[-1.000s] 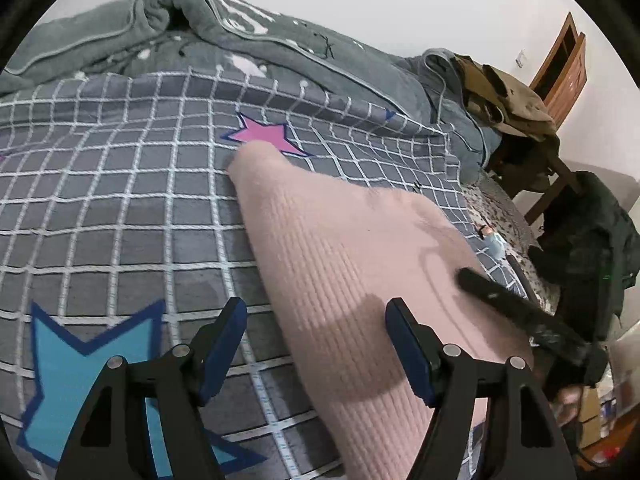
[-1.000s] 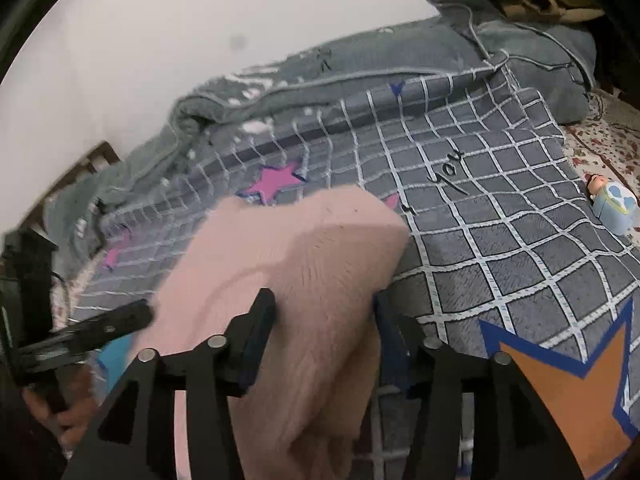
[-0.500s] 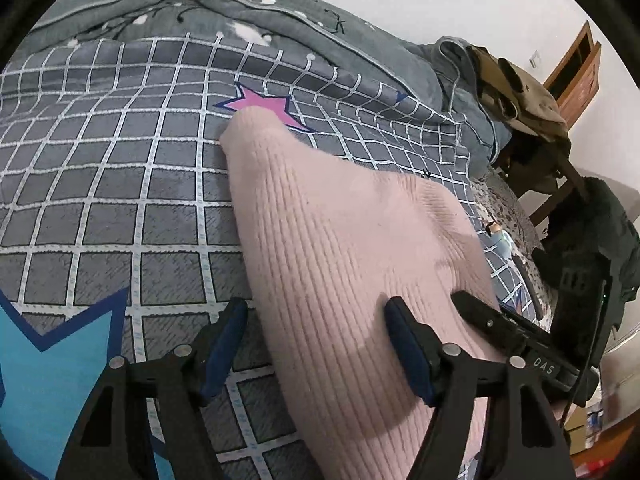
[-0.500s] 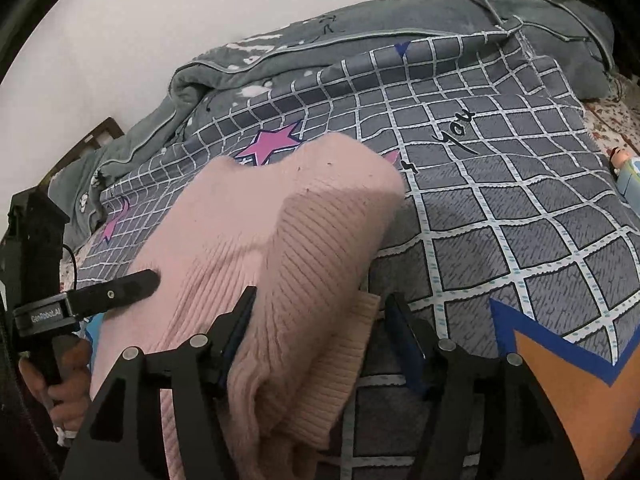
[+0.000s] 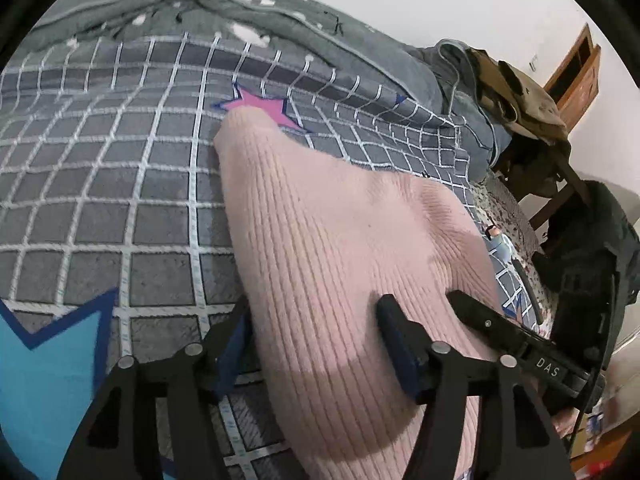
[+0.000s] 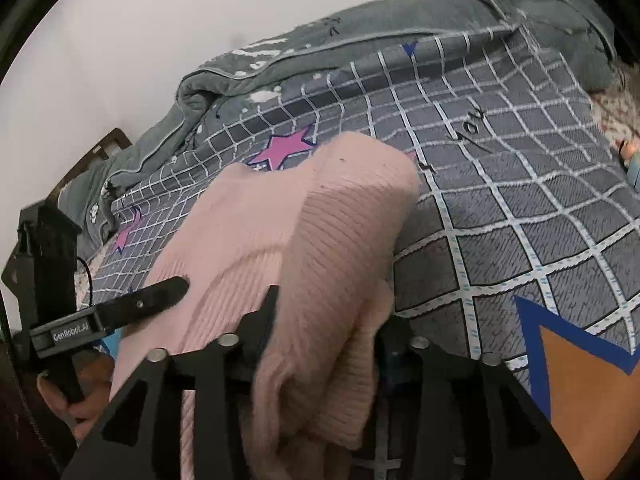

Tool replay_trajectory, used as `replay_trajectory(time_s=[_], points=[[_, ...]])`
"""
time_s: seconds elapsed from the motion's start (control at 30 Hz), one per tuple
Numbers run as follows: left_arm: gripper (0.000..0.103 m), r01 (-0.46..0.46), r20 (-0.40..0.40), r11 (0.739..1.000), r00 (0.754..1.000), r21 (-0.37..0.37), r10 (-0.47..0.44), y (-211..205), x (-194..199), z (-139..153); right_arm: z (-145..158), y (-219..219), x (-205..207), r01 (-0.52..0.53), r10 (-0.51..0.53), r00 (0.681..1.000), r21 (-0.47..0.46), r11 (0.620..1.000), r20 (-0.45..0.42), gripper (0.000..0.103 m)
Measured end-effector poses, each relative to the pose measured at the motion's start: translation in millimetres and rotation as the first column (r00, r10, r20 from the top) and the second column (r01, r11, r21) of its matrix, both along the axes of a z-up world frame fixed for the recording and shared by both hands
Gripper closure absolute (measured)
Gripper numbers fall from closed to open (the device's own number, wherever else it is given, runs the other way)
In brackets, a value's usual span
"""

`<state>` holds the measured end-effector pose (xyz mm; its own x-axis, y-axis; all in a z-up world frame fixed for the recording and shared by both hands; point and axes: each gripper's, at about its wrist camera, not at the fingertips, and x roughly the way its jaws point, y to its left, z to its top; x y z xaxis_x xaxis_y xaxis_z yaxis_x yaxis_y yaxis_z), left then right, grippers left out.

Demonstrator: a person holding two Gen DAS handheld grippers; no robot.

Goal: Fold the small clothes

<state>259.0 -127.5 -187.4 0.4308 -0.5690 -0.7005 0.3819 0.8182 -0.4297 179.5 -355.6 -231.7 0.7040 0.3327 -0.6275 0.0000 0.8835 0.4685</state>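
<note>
A pink ribbed knit garment (image 5: 344, 264) lies on the bed, spread over a grey checked cover (image 5: 100, 184) printed with stars; its far corner overlaps a pink star (image 5: 264, 106). A rumpled grey blanket (image 5: 248, 12) is bunched along the wall behind.

The left tongs (image 5: 316, 328) sit low at the near edge of the knit, one finger on the cover just beside the pink fabric, the other resting on top of it. Its jaws have just been closing a little with that edge between them, but whether the pads actually pinch the cloth I cannot tell.

The right tongs (image 6: 326, 320) have a thick folded bunch of the same garment (image 6: 320, 240) filling the gap between the fingers; the jaws have just been closing on it and the fabric bulges up between them, so it looks grasped.

Each tool shows in the other's view, and a hand (image 6: 80, 388) grips the handle of the left one. An orange star (image 6: 592, 392) is printed on the cover to the right of the garment.
</note>
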Motion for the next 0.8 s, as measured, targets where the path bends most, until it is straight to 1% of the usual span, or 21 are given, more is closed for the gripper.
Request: replay_trajectory(time_s=[0.07,0.13,0.17,0.23,0.27,0.3,0.37,0.4,0.43,0.47,0.53,0.6,0.7,0.8], points=[[0.042,-0.004,-0.024,0.999,1.000,-0.034,0.004,1,2,-4,-6,-4,3,0.004,-0.003,1.000,0.036,0.999,-0.016,0.051],[0.054,-0.001,-0.022,0.999,1.000,-0.045,0.000,1,2,-2,-6,-5,4,0.002,-0.001,1.000,0.051,0.999,-0.017,0.051],[0.056,-0.003,-0.010,0.999,1.000,-0.046,0.002,1,0,0,-6,-3,3,-0.010,0.011,1.000,0.058,0.998,-0.011,0.059],[0.064,0.001,0.017,0.998,1.000,-0.056,0.000,3,-4,7,-2,-1,1,-0.011,0.011,1.000,0.071,0.997,0.004,0.068],[0.064,0.004,0.024,0.998,1.000,-0.062,-0.003,4,-5,9,2,-1,-1,-0.007,0.005,1.000,0.081,0.997,0.029,0.073],[0.065,0.006,0.028,0.998,1.000,-0.068,-0.004,7,-5,13,4,-1,-2,-0.002,-0.002,0.999,0.093,0.996,0.043,0.076],[0.066,-0.007,0.042,0.997,0.999,-0.078,0.010,17,-8,22,10,-1,-3,0.003,-0.012,0.998,0.145,0.989,0.062,0.078],[0.066,-0.016,0.057,0.997,0.998,-0.077,0.020,22,-9,26,15,1,-1,-0.007,-0.008,0.997,0.186,0.983,0.079,0.081],[0.066,-0.021,0.065,0.997,0.998,-0.075,0.026,27,-9,30,20,6,2,-0.035,0.013,0.995,0.222,0.974,0.101,0.081],[0.066,-0.036,0.079,0.997,0.996,-0.068,0.041,36,-10,35,24,11,4,-0.047,0.022,0.994,0.228,0.973,0.110,0.081],[0.066,-0.072,0.109,0.996,0.991,-0.051,0.077,53,-11,42,37,36,14,-0.077,0.049,0.988,0.195,0.978,0.144,0.081],[0.066,-0.108,0.121,0.993,0.986,-0.038,0.112,75,-8,48,44,57,23,-0.107,0.080,0.985,0.180,0.978,0.154,0.081],[0.066,-0.146,0.116,0.989,0.982,-0.038,0.150,104,0,55,53,86,39,-0.156,0.131,0.979,0.160,0.975,0.159,0.081],[0.066,-0.170,0.105,0.985,0.980,-0.009,0.170,124,14,59,61,109,56,-0.193,0.169,0.970,0.135,0.972,0.173,0.081]])
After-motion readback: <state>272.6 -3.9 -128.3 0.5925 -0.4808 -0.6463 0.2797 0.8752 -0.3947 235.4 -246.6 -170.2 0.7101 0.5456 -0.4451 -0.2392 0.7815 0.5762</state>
